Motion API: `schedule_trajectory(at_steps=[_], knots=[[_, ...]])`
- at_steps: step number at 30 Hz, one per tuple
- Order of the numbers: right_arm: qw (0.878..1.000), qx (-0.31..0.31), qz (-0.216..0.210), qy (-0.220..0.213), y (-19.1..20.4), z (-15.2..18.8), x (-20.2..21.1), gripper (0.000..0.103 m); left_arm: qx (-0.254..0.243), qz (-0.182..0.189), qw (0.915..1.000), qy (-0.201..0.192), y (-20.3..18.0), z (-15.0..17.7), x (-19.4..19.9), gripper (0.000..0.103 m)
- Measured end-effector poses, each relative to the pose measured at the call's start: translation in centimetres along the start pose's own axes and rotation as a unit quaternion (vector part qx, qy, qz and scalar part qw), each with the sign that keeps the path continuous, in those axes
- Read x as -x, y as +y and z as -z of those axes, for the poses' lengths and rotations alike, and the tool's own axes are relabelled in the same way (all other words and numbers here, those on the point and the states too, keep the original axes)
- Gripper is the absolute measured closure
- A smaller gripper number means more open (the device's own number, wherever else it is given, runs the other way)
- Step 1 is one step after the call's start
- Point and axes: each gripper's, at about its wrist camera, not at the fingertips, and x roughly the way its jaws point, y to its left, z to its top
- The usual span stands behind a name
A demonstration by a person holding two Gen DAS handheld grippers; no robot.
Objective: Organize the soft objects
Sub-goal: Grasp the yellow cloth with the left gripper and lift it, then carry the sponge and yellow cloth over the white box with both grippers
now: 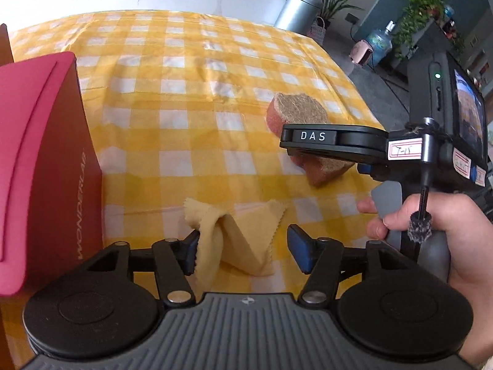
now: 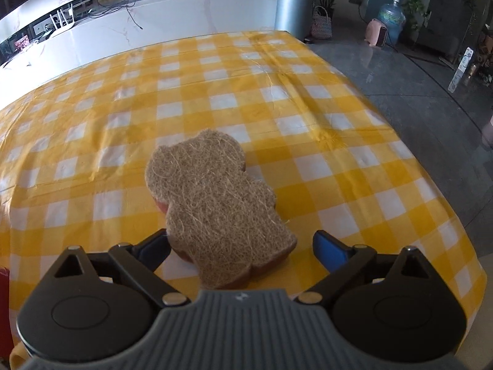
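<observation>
A pale yellow cloth (image 1: 243, 240) lies crumpled on the yellow-and-white checked tablecloth (image 1: 172, 98). My left gripper (image 1: 245, 249) stands open around it; one fold hangs against the left finger (image 1: 191, 246), while the right finger is clear of it. A brown, bear-shaped scrub sponge (image 2: 215, 203) with a reddish underside lies flat on the cloth. My right gripper (image 2: 243, 248) is open and straddles the sponge's near end, the pads not pressing it. In the left wrist view the sponge (image 1: 295, 109) lies under the right gripper's fingers (image 1: 314, 137), which a hand (image 1: 431, 237) holds.
A red box (image 1: 46, 169) with a lighter lid stands on the table at the left, close to the yellow cloth. The table's right edge (image 2: 431, 166) drops to a grey floor. A metal bin (image 2: 292, 6), plants and a water bottle stand beyond the table.
</observation>
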Motion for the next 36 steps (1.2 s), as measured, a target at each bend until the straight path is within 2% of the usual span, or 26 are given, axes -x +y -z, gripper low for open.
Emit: schedule_trajectory(at_steps=[2, 4, 7, 13, 15, 16, 17, 21, 23, 27, 31, 36], knots=[[1.000, -0.004, -0.001, 0.007, -0.3, -0.2, -0.4, 0.007, -0.008, -0.010, 0.9999, 0.011, -0.3, 0.0, -0.8, 0.027], [1.000, -0.013, 0.002, 0.014, -0.7, -0.2, -0.8, 0.007, -0.021, -0.022, 0.9994, 0.016, -0.8, 0.2, -1.3, 0.027], [1.000, -0.015, 0.012, 0.024, -0.6, -0.3, -1.1, 0.007, -0.035, -0.040, 0.9986, 0.006, -1.7, 0.5, -1.6, 0.025], [0.998, 0.052, 0.032, 0.008, 0.6, -0.2, -0.9, 0.008, -0.104, -0.070, 0.9921, 0.012, -3.4, 1.4, -2.4, 0.026], [0.998, 0.064, 0.021, -0.002, 0.6, 0.0, -0.7, 0.020, -0.140, -0.083, 0.9866, -0.001, -4.0, 2.0, -2.6, 0.037], [0.998, 0.062, 0.016, -0.005, 0.6, 0.0, -0.6, 0.022, -0.163, -0.106, 0.9808, -0.014, -4.4, 2.4, -2.6, 0.059], [0.998, 0.063, 0.018, -0.004, 0.7, -0.1, -0.6, 0.023, -0.180, -0.112, 0.9769, -0.026, -4.7, 2.8, -2.6, 0.070], [0.995, 0.092, 0.025, -0.008, 1.2, 0.1, -0.3, 0.026, -0.180, -0.109, 0.9774, -0.026, -4.7, 2.8, -2.5, 0.080], [0.995, 0.101, 0.024, -0.007, 1.2, 0.2, -0.1, 0.026, -0.172, -0.112, 0.9785, -0.023, -4.5, 2.6, -2.4, 0.094], [0.996, 0.079, 0.021, -0.025, 0.1, 0.3, 0.7, 0.026, -0.145, -0.085, 0.9856, -0.016, -3.7, 2.5, -1.3, 0.095], [0.997, -0.017, 0.010, -0.069, -2.7, -0.7, 2.6, 0.026, -0.144, -0.099, 0.9835, -0.046, -3.7, 3.1, -0.1, 0.095], [0.993, -0.052, -0.010, -0.104, -4.1, -1.0, 4.6, 0.026, -0.150, -0.097, 0.9811, -0.074, -4.4, 3.2, 2.2, 0.095]])
